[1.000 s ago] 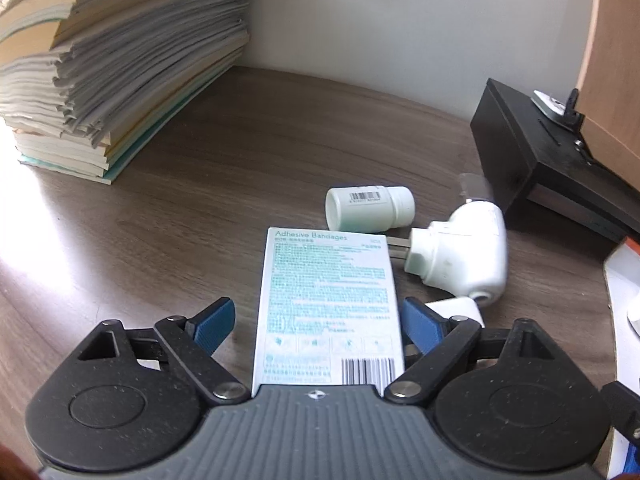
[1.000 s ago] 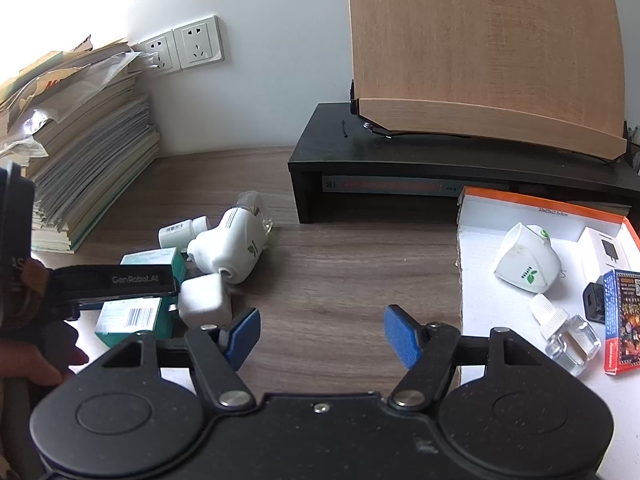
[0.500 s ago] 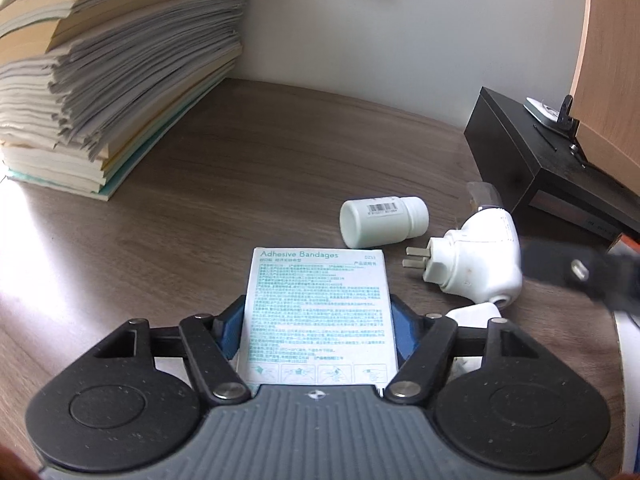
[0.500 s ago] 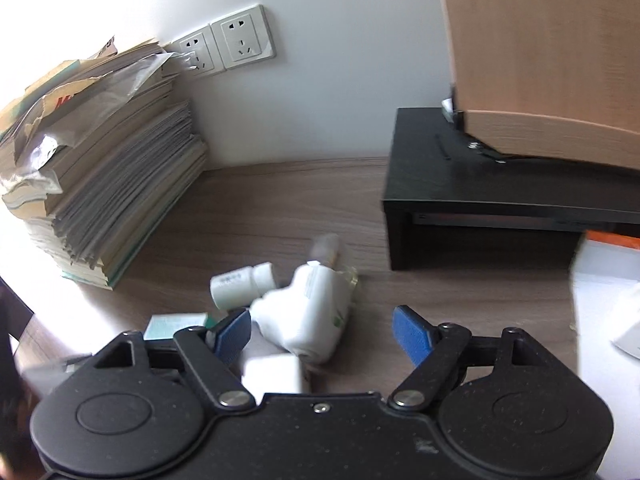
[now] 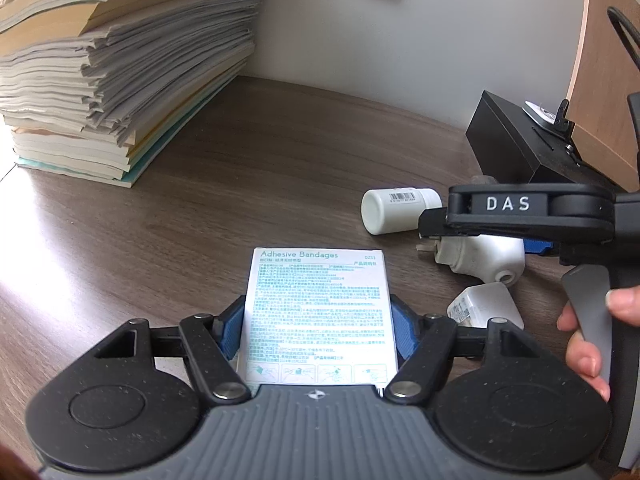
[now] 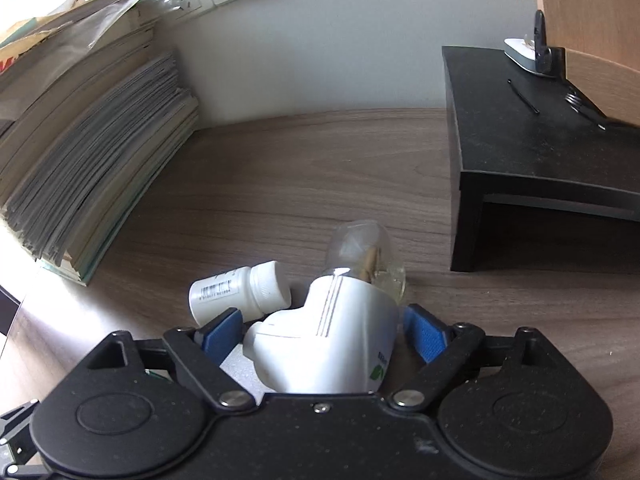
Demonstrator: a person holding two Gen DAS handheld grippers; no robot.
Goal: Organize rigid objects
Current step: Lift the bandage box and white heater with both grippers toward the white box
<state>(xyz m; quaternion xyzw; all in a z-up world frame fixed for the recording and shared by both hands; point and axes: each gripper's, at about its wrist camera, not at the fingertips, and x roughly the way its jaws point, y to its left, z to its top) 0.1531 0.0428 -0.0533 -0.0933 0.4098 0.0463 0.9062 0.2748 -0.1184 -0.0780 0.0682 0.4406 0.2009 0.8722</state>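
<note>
Clamping the bandage box (image 5: 320,312), the left gripper (image 5: 318,326) readies its removal; the right gripper (image 6: 324,334), fingers closing yet apart, straddles the plug-in diffuser (image 6: 332,344) beside it.

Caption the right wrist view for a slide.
Open right gripper straddling a white plug-in mosquito repeller with its clear liquid bottle, a white pill bottle lying alongside.

**Where things lie on my worktop**

The flat white adhesive-bandage box (image 5: 320,312) lies between the pads of my left tool (image 5: 318,330). To its right, the white plastic pill bottle (image 5: 396,210) lies on its side, behind the white plug-in vaporiser (image 6: 332,340), which sits inside my right tool (image 6: 324,334). A tall paper stack (image 5: 116,80) stands far left on the wooden worktop (image 5: 260,168), and a black monitor stand (image 6: 540,152) at the right.
</note>
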